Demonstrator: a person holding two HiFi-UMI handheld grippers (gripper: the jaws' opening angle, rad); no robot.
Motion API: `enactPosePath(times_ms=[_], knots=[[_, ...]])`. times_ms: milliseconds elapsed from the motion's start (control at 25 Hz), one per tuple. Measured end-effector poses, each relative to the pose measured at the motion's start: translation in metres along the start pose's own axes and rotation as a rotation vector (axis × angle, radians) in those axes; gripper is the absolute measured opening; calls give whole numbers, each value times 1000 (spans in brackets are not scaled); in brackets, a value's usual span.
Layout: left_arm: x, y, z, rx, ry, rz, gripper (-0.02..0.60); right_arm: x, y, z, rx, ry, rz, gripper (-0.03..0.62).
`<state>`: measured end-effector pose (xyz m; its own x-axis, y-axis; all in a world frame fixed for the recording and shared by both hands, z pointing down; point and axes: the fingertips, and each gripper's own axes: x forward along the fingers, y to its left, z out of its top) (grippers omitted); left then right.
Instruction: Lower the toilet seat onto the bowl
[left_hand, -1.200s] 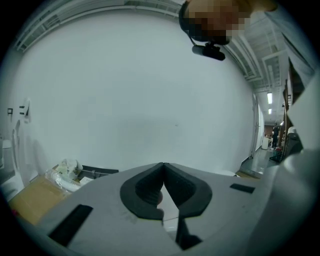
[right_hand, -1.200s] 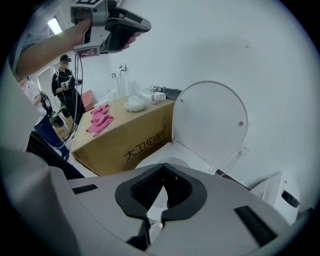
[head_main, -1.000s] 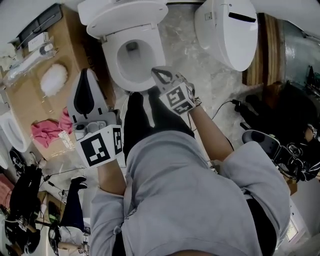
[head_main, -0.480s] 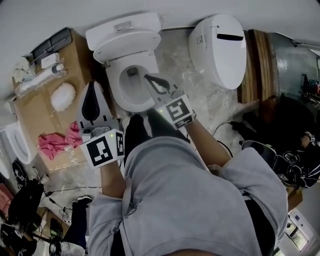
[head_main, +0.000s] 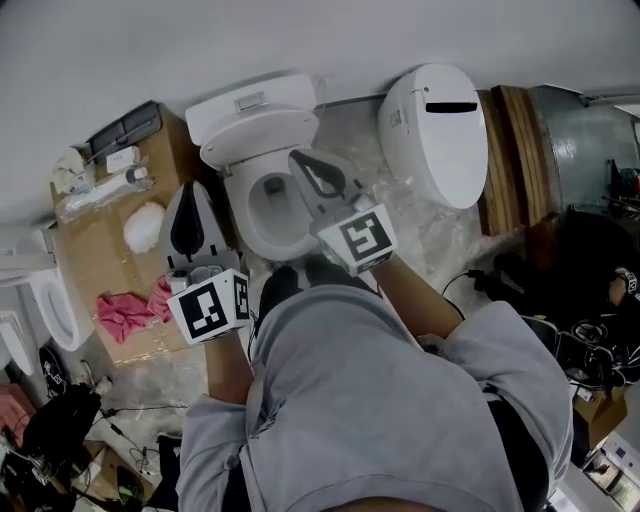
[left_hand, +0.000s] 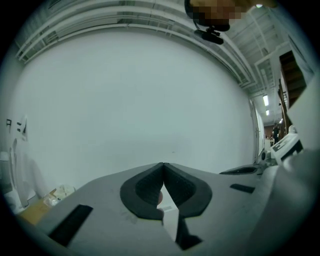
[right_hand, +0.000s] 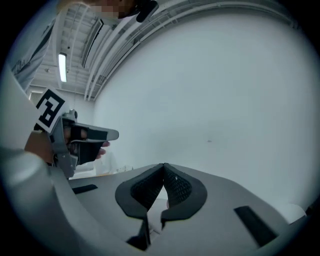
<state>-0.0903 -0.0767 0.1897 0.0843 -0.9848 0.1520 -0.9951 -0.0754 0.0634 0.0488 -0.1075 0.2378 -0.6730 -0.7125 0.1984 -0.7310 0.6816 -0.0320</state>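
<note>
Pinching to a point with nothing between its dark pads, the right gripper (head_main: 305, 165) hangs over the right side of the bowl (head_main: 268, 203), and in its own view (right_hand: 164, 166) the jaws meet tip to tip against a plain white wall (right_hand: 225, 100). Its partner, the left gripper (head_main: 188, 198), is likewise closed on nothing (left_hand: 163, 165). It is held just left of the toilet (head_main: 255, 112) and also shows at the left of the right gripper view (right_hand: 85, 136). Below them, what looks like the toilet seat (head_main: 243, 218) lies flat as a white ring round the bowl's opening, though seat and bare rim are hard to tell apart from above. Further out, a pink cloth (head_main: 122, 312) lies on cardboard (head_main: 95, 255) to the left, and a separate white oval unit (head_main: 440, 140) stands to the right.
</note>
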Motion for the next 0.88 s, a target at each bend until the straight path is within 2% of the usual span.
enactPosePath(times_ms=[520, 880], knots=[[-12, -6, 58, 29, -119, 14, 2, -45, -31, 106, -15, -207, -105, 0], [-24, -9, 73, 39, -134, 14, 2, -58, -42, 112, 26, -212, -151, -2]])
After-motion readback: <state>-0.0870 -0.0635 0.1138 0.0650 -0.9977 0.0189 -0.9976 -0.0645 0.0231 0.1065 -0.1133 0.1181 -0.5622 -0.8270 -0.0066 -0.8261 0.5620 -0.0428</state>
